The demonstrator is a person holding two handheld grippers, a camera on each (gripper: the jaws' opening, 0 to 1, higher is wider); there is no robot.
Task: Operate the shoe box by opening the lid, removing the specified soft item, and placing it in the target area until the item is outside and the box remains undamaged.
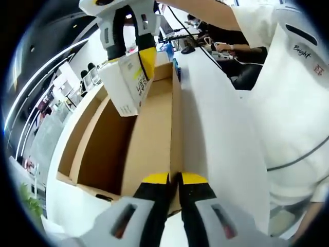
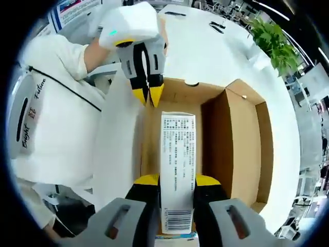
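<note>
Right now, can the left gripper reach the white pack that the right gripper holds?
Probably not without letting go. The left gripper is shut on the shoe box wall, while the right gripper holds the white pack above the open box. Nothing stands between them, though.

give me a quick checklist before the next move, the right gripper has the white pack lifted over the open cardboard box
1. Grip on item: ok. The right gripper is shut on the white rectangular printed pack, which sits between its yellow-tipped jaws.
2. Item out of the box: ok. The pack hangs above the brown cardboard shoe box, apart from its floor.
3. Lid open: ok. The box interior is exposed.
4. Box held steady: ok. The left gripper is shut on the box's wall edge.
5. Box undamaged: cannot tell; no tears visible on the shown walls.
6. Target area free: cannot tell. Bare white table lies beside the box, but no marked target shows.
</note>
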